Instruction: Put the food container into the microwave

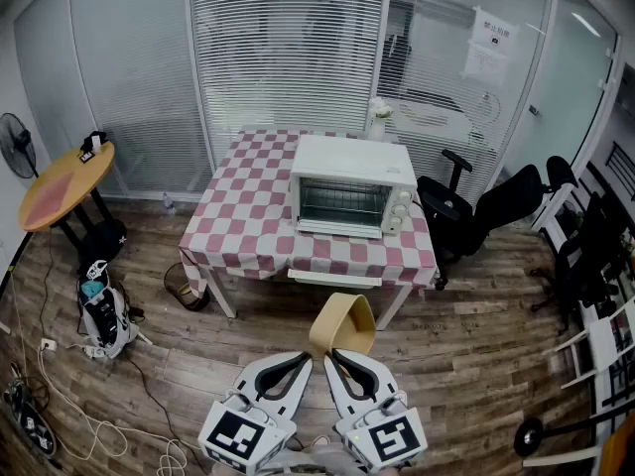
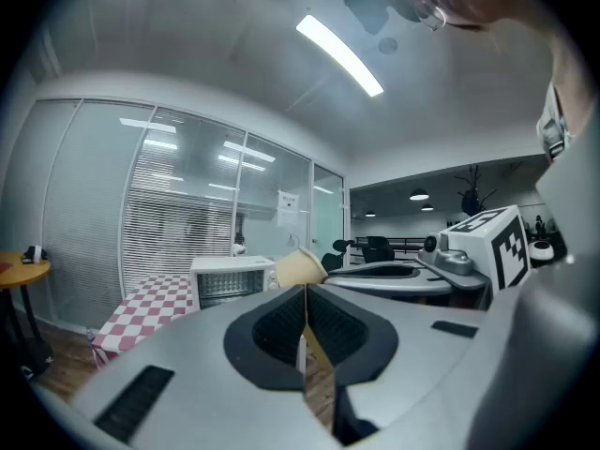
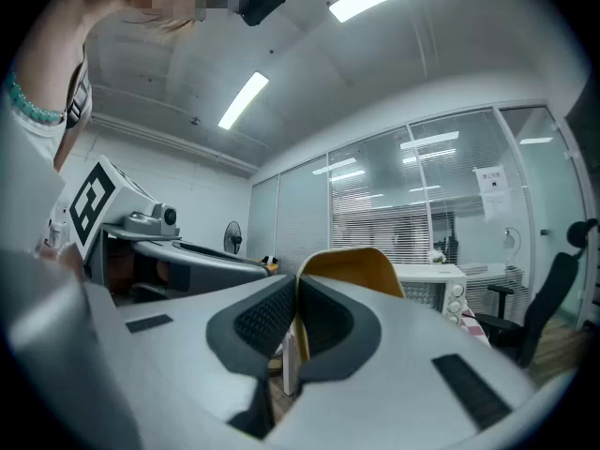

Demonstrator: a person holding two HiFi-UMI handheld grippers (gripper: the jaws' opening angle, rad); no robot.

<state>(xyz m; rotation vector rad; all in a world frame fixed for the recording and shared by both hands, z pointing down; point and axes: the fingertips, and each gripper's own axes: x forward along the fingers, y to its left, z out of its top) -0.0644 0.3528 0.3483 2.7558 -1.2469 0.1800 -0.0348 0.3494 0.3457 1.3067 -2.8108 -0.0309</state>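
Observation:
A white microwave (image 1: 352, 191) with its door closed stands on a table with a red-and-white checked cloth (image 1: 248, 216) across the room. Low in the head view, a tan food container (image 1: 342, 325) hangs over the wooden floor, held between both grippers. My left gripper (image 1: 304, 358) is shut on its rim from the left, my right gripper (image 1: 331, 355) from the right. In the left gripper view the left gripper (image 2: 306, 293) pinches a thin tan edge, with the container (image 2: 298, 268) and microwave (image 2: 230, 279) beyond. The right gripper (image 3: 296, 284) clamps the container (image 3: 361, 268) wall.
Black office chairs (image 1: 476, 211) stand right of the table. A round wooden table (image 1: 64, 181), a fan (image 1: 18, 145) and a backpack (image 1: 99, 310) are at the left, with cables on the floor. A basket (image 1: 184, 286) sits by the table leg. White shelving (image 1: 605, 345) lines the right side.

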